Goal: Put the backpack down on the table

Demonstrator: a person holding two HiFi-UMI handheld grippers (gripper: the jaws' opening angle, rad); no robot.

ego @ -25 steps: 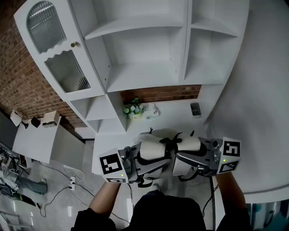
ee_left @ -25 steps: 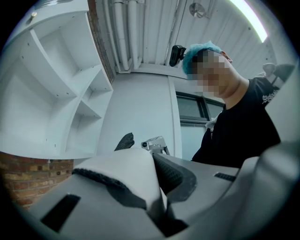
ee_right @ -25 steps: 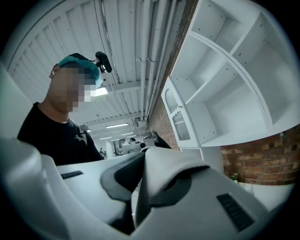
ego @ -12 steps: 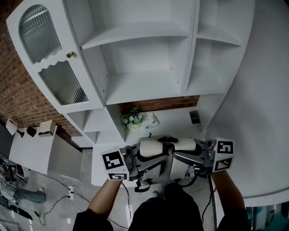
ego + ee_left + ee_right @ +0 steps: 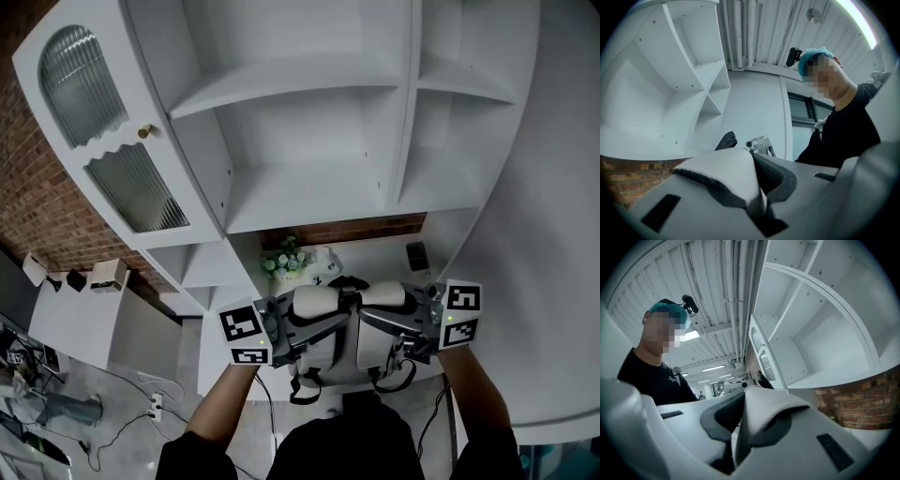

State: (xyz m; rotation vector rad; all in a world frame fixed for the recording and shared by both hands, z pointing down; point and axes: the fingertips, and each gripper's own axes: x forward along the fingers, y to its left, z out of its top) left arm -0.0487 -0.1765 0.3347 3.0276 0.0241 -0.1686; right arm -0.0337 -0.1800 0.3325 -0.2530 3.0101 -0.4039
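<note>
Because each pair of tongs is pinched nearly shut on nothing more than a padded strap, a slip is judged the nearest risk. The left tongs [image 5: 757, 206] are clamped on the left strap [image 5: 726, 173] and the right tongs [image 5: 736, 446] on the right strap [image 5: 768, 413], and the smooth padding could be dragged out by the bag's weight. Just beyond, the backpack [image 5: 323, 354] is hung between them at the front edge of the worktop [image 5: 370, 264]; if it is released too near that edge, it could be tipped to the floor. Farther in, the flowers [image 5: 286, 262] and a small dark object [image 5: 417, 255] could be knocked. The backpack is seen as pale grey-white, soft and slumped, with black trim and dangling loops that could be snagged.
</note>
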